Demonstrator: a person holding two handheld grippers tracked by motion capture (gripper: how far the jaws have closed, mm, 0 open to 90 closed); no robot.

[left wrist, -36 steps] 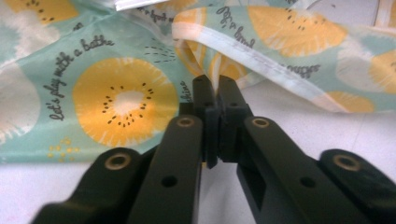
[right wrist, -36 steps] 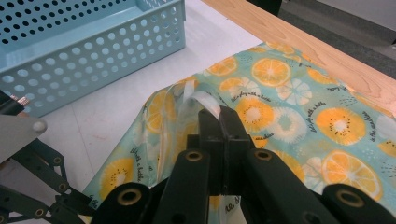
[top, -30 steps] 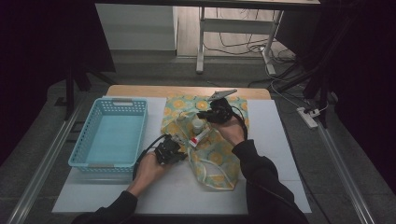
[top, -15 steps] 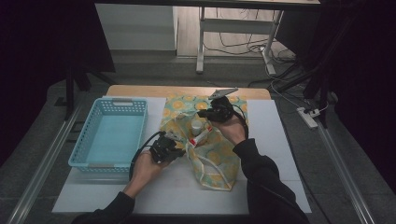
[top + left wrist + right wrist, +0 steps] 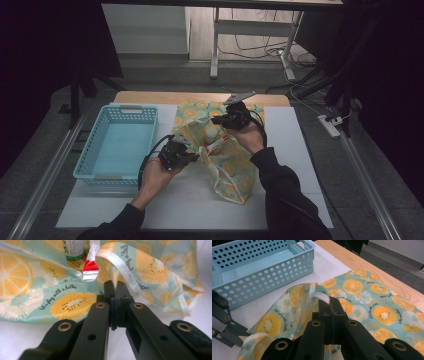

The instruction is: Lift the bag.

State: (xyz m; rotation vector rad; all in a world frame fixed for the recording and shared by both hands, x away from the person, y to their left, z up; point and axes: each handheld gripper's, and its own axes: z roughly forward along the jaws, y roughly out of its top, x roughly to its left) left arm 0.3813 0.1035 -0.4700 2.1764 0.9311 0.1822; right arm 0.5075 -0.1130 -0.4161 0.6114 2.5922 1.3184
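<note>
Two grippers clamped on citrus-print plastic bag [image 5: 227,160]: left gripper [image 5: 192,157] fingers shut on near handle strap, right gripper [image 5: 220,119] fingers shut on far strap. Bag mouth opening, green-capped bottle [image 5: 73,248] and red-white packet [image 5: 90,266] inside; light blue perforated basket [image 5: 117,142] at left empty, unloading not started.

One fruit-print bag [image 5: 227,160], one blue basket [image 5: 120,142], two claws, one red-and-white packet [image 5: 90,268], one bottle [image 5: 74,248].

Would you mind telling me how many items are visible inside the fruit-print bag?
2: a white container with a green band at the bag's open mouth, and a red-and-silver wrapper just beside it. The folds may hide more.
</note>
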